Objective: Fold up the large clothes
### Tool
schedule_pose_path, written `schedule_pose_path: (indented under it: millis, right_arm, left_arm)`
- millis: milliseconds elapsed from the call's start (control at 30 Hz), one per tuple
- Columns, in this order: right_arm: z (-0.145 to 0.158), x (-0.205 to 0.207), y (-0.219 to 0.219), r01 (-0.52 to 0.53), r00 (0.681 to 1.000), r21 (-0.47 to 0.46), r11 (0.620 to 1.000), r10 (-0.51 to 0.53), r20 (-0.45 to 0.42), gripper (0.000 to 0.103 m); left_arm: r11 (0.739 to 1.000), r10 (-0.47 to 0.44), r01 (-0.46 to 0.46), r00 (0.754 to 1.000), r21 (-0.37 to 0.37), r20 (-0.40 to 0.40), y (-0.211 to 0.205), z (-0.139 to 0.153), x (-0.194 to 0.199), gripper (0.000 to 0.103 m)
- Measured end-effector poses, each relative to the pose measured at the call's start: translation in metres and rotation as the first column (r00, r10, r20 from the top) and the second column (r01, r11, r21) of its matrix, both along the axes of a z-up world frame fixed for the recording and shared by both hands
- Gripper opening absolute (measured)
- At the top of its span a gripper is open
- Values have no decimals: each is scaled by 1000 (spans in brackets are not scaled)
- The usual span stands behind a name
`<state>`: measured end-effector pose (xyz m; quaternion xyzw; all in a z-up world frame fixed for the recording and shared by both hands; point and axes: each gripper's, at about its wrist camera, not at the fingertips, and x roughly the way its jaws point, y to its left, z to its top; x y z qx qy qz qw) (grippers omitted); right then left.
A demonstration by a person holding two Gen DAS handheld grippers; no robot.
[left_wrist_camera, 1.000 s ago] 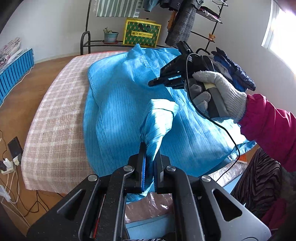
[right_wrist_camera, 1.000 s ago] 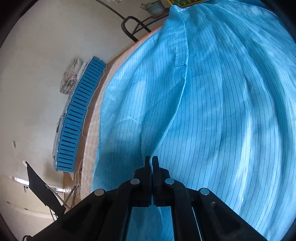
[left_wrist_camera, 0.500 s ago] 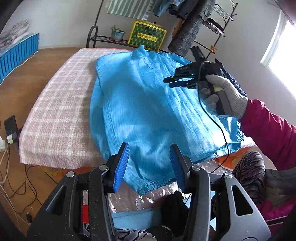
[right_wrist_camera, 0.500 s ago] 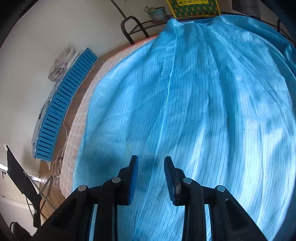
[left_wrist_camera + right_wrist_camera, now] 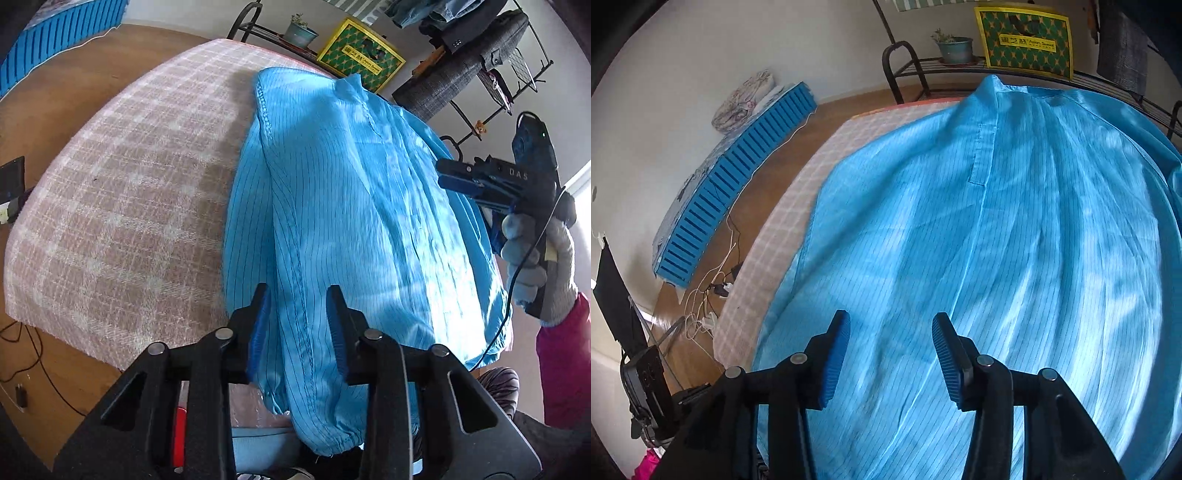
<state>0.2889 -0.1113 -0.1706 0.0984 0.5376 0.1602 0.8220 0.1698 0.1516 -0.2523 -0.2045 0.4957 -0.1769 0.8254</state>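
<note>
Left gripper [image 5: 299, 325] jaws closing, not yet pinching blue garment [image 5: 354, 221] sleeve between them; right gripper [image 5: 890, 354] opening wide above it, empty.

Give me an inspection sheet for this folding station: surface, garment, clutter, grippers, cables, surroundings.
Surface: pink plaid pad, bare on its left part.
Job's things: blue striped garment spread on the pad, collar at the far end; one sleeve folded lengthwise, its cuff hanging over the near edge.
Clutter: nothing seen on the pad.
Grippers: left gripper closing, sleeve between its fingers, not pressed; right gripper opening above the garment, holding nothing.
Cables: cords and a power strip on the floor; a cable from the gloved hand.
Surroundings: metal rack with potted plant and green-yellow bag; blue slatted panel.
</note>
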Motion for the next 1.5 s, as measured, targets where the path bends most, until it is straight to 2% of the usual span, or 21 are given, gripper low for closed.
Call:
schedule_pose_path:
  millis: [100, 133, 200, 267, 333, 367, 433, 500, 567, 667, 733, 800, 900, 1000, 1033, 1100, 1167, 1233, 1300, 1400, 1500]
  right_arm:
    - [-17, -6, -16, 37, 998, 32, 999, -35, -43, 58]
    - [-23, -9, -20, 47, 997, 49, 998, -44, -61, 58]
    - [-34, -16, -23, 50, 995, 68, 996, -44, -88, 57]
    - [-44, -24, -20, 30, 994, 72, 997, -23, -102, 50]
    - [-54, -30, -13, -1, 993, 85, 996, 11, -119, 31]
    - [-58, -33, -9, -16, 992, 94, 995, 28, -124, 28]
    - [-62, -36, 2, -45, 991, 96, 994, 57, -125, 13]
    - [-63, -37, 14, -62, 992, 72, 995, 70, -107, 4]
    - [-63, -35, 22, -60, 993, 57, 997, 66, -98, 0]
    - [-65, -35, 21, -38, 993, 25, 999, 41, -107, 0]
    - [-66, -38, 15, -37, 994, 3, 999, 37, -103, 0]
    - [-67, -40, 6, -27, 994, 22, 999, 29, -103, 0]
    - [-67, -40, 4, -15, 995, 27, 1000, 17, -102, 0]
    - [-64, -41, 12, -35, 995, -5, 999, 34, -89, 0]
    - [-63, -41, 14, -39, 995, -3, 999, 39, -89, 0]
    - [-62, -41, 18, -44, 995, -6, 999, 43, -90, 0]
    - [-60, -41, 21, -44, 995, -2, 999, 43, -94, 0]
    - [-57, -42, 27, -51, 995, 13, 999, 52, -89, 0]
    - [-57, -42, 33, -65, 994, 4, 998, 65, -87, 0]
    - [-62, -42, 42, -76, 991, 0, 997, 76, -108, 0]
    - [-62, -44, 46, -87, 991, -1, 996, 86, -102, 0]
  left_arm:
    - [999, -22, 21, 1000, -46, -22, 0, -7, 9, 15]
    - [998, -21, 19, 999, -52, -26, 0, -9, 10, 5]
    - [998, -10, 8, 1000, -66, -29, 0, -12, 9, 3]
    - [999, 0, -1, 1000, -51, -23, 0, -13, 6, 1]
    - [1000, 9, -10, 1000, -28, -9, 1, -11, 3, 0]
    - [1000, 16, -16, 1000, -14, -2, 2, -9, 1, 0]
    - [999, 36, -36, 999, 24, 16, 6, -4, -1, 0]
    - [996, 61, -62, 998, 56, 30, 12, -1, 1, 0]
    - [995, 75, -77, 997, 60, 23, 17, -1, 7, 0]
    - [999, 10, -10, 1000, 35, -3, 9, -3, 8, 0]
    - [998, -44, 43, 999, 41, 15, -1, 2, 2, 0]
    - [999, -29, 29, 1000, -41, -1, 4, 1, 6, 1]
    - [982, 39, -49, 998, -183, -56, 20, -9, 23, 16]
    - [972, 42, -61, 995, -228, -89, 19, -16, 37, 17]
    - [973, 42, -61, 995, -221, -93, 17, -17, 40, 17]
    - [982, 55, -72, 994, -177, -99, 12, -17, 44, 4]
    - [989, 80, -88, 994, -122, -72, 11, -9, 44, 0]
    - [993, 100, -100, 995, -65, -1, 14, 7, 40, 0]
    - [993, 119, -119, 993, -10, 6, 18, 7, 42, 0]
    - [993, 115, -115, 993, -5, -18, 23, -3, 40, 0]
    - [991, 126, -126, 992, -44, -8, 29, -3, 31, 0]
